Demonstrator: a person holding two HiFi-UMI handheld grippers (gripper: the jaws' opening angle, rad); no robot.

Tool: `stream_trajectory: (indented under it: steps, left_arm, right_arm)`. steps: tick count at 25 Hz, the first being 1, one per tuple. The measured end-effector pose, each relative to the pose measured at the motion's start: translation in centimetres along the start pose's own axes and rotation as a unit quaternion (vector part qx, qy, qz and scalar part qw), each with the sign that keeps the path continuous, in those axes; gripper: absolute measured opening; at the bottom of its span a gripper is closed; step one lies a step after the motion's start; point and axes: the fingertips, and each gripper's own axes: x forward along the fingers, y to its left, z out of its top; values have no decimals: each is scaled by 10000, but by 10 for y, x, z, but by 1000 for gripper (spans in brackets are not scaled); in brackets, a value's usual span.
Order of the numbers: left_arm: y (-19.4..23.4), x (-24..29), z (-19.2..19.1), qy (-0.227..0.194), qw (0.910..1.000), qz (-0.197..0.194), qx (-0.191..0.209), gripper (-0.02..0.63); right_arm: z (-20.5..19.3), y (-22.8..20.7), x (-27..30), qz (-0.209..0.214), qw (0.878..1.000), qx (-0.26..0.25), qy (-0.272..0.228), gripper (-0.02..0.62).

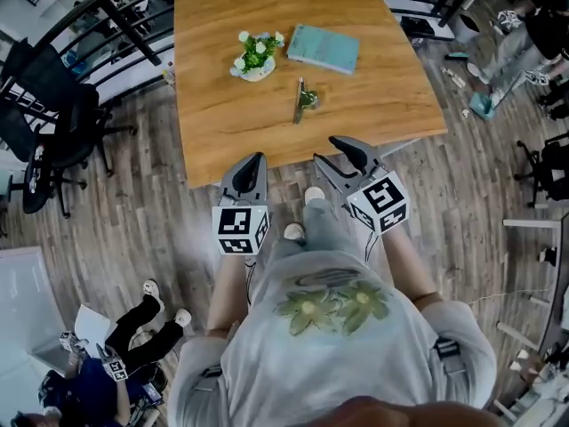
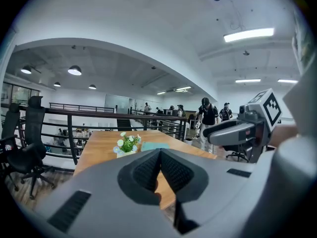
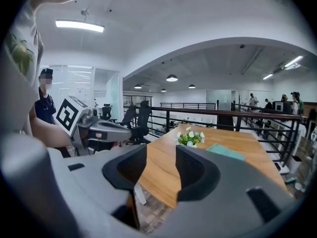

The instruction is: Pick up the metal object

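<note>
The metal object point(image 1: 300, 101), a slim silvery piece with a green bit beside it, lies on the wooden table point(image 1: 213, 123) near its middle. Both grippers hover over the floor just short of the table's near edge, apart from the object. My left gripper point(image 1: 256, 158) points at the table with its jaws shut and nothing between them; in the left gripper view its pads point(image 2: 171, 170) meet at the tip. My right gripper point(image 1: 325, 149) stands open, and in the right gripper view bare tabletop shows through the gap point(image 3: 161, 151).
A small pot of white flowers point(image 1: 256, 56) and a teal book point(image 1: 324, 48) sit on the table beyond the object. Black office chairs point(image 1: 44, 140) and a dark railing point(image 1: 133, 25) stand to the left. A person sits on the floor point(image 1: 133, 345) at the lower left.
</note>
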Motion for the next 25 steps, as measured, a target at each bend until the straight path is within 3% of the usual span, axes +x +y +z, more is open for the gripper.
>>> stream_trajectory:
  steps: [13,25]
  left_arm:
    - [64,89,35,-36,9988,491,-46,14]
    - [81,156,32,172,9972,691,-233,14]
  right_arm:
    - [1,-85,90,663,9959,-279,552,247]
    - [-42,-128,141,1492,9770,-719,1342,282]
